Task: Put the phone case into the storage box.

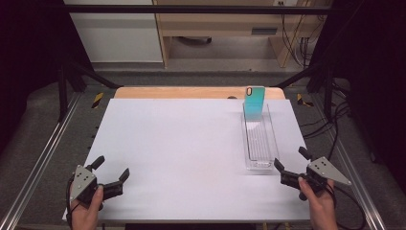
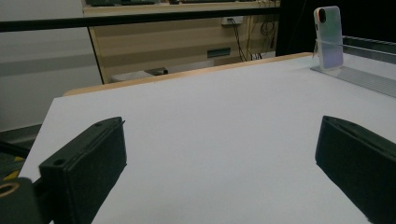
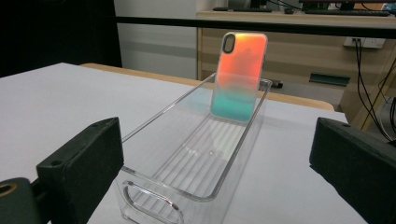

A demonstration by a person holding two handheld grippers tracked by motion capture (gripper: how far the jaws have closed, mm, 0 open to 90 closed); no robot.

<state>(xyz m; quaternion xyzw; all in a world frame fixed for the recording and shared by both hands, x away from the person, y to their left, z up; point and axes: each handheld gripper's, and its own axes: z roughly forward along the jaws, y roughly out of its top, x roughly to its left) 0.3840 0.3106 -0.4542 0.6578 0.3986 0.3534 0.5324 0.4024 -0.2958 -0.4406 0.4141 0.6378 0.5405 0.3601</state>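
Observation:
A clear plastic tray (image 1: 261,161) lies lengthwise on the right side of the white table (image 1: 182,143). An iridescent phone case (image 1: 253,102) stands upright in the tray's far end, leaning on the end wall; it looks teal from above and orange over teal in the right gripper view (image 3: 238,74). My right gripper (image 1: 291,163) is open just in front of the tray's near end (image 3: 154,205), nothing between its jaws. My left gripper (image 1: 112,170) is open near the front left of the table, also holding nothing. The phone case (image 2: 328,37) and tray (image 2: 369,80) appear far off in the left gripper view.
Metal frame rails (image 1: 43,158) run along both sides of the table. A wooden desk (image 1: 215,33) and hanging cables (image 1: 299,43) stand beyond the far edge. Cables (image 1: 335,120) trail on the floor at right.

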